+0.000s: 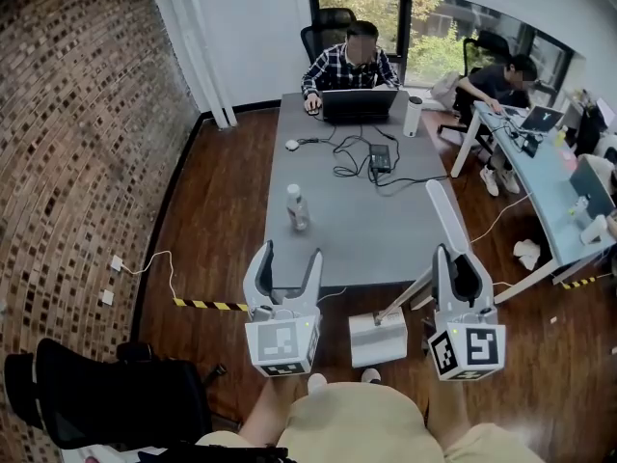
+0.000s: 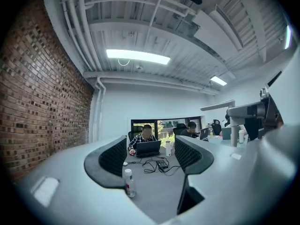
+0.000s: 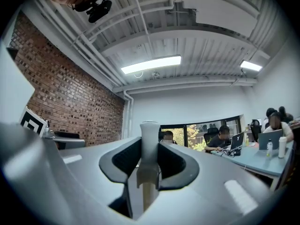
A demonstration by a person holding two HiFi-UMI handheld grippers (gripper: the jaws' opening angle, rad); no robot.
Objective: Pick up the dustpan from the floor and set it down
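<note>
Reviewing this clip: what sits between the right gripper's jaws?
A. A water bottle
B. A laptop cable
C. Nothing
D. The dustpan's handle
D: in the right gripper view, the right gripper has its jaws closed on the white handle of the dustpan, while the water bottle stands untouched on the table.

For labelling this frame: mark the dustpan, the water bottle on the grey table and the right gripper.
dustpan (image 1: 378,340): head view, on its white pan.
water bottle (image 1: 299,210): head view, on its clear body.
right gripper (image 1: 457,261): head view, midway between its fingertips, which are shut on the dustpan's handle.
</note>
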